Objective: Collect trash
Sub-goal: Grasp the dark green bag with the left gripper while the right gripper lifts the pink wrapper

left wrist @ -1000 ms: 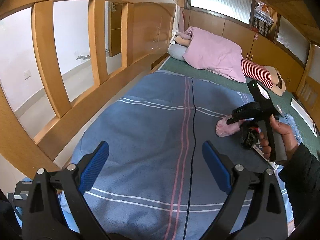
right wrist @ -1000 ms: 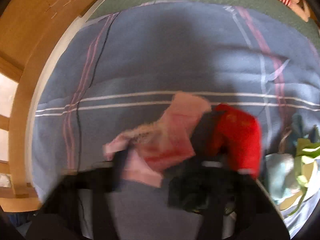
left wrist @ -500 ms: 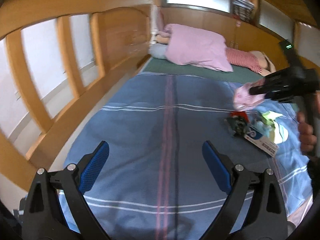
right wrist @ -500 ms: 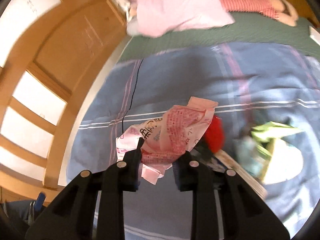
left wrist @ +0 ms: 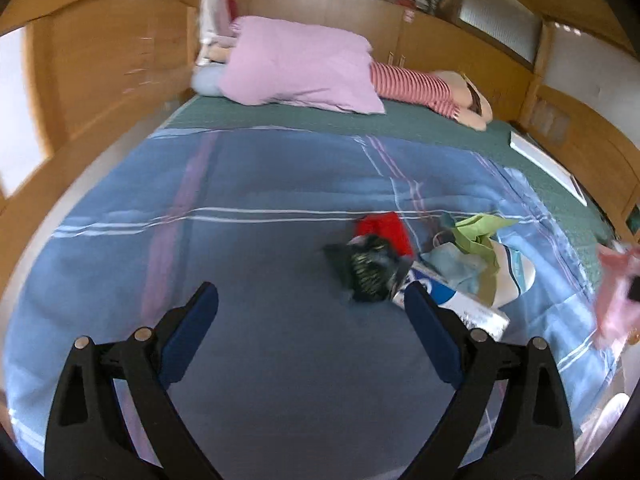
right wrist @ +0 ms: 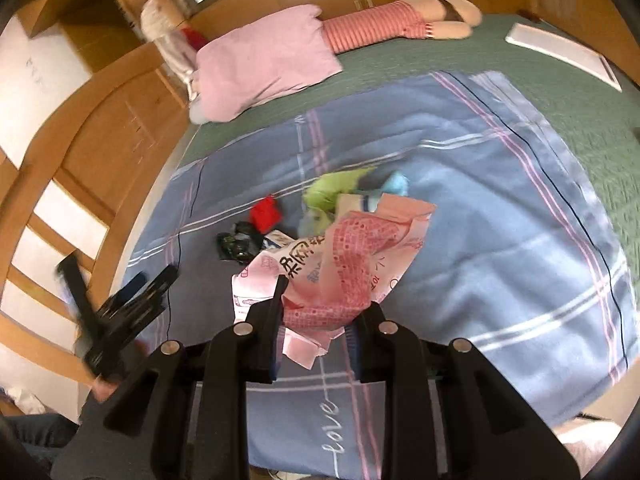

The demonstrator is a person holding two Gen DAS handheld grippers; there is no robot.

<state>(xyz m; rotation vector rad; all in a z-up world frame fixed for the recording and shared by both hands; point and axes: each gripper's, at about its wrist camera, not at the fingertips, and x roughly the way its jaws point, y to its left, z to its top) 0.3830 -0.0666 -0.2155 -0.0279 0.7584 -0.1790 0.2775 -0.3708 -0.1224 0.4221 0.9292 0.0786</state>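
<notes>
The right gripper (right wrist: pixel 320 312) pinches a pink printed wrapper (right wrist: pixel 344 264), raised off the bed (right wrist: pixel 500 220) for carrying away. The left gripper (left wrist: pixel 312 332) hangs wide and empty, facing the remaining trash pile (left wrist: pixel 420 264).

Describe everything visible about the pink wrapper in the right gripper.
The pink wrapper is a crumpled, thin plastic-looking bag, pale pink with a red grid pattern and dark printed characters. The right gripper is shut on its lower part, holding it above the blue blanket. Its loose upper flap fans out above the fingers; a torn corner hangs below.
</notes>
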